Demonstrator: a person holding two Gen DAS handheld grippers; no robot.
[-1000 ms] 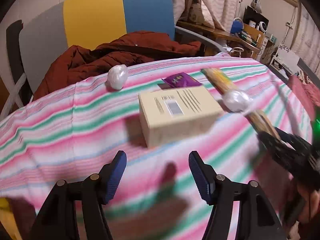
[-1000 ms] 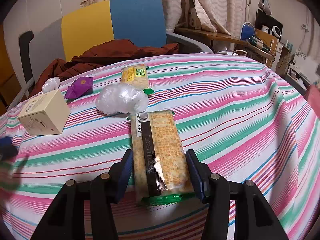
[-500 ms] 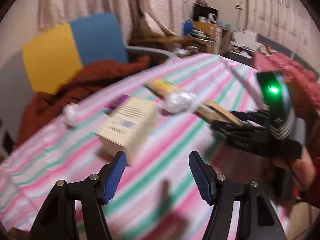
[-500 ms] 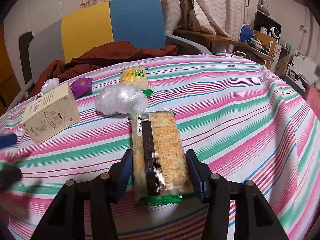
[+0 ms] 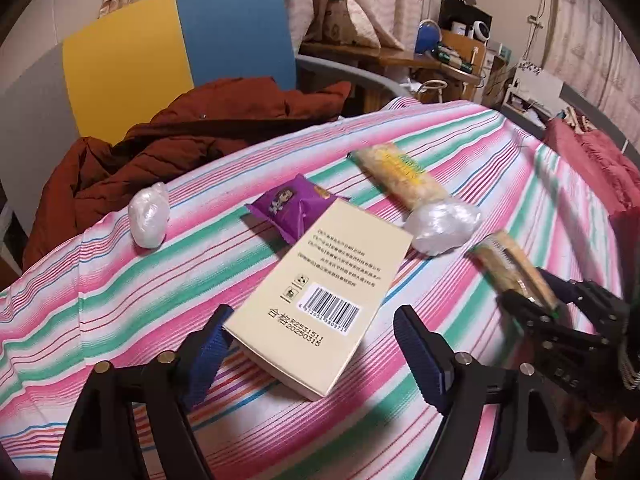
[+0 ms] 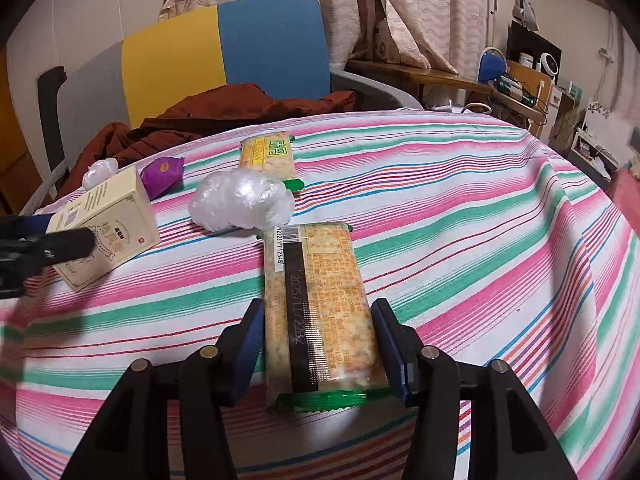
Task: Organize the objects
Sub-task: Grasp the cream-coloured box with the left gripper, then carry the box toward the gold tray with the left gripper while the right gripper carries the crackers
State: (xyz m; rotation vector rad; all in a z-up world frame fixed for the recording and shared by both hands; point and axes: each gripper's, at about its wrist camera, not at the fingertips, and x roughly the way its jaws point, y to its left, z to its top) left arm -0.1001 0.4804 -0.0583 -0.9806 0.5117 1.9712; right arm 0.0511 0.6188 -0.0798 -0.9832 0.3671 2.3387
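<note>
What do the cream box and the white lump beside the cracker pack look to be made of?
The cream box looks like matte printed cardboard: sharp folded edges, flat faces, a barcode. The white lump looks like thin crumpled plastic film, translucent and glossy with wrinkled highlights; what it wraps, if anything, cannot be seen.

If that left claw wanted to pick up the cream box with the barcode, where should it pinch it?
Across the near, narrow end of the cream box, one pad on each long side, approaching from the near edge. It lies flat and points towards the left gripper, whose opening jaws already straddle that corner without touching.
</note>
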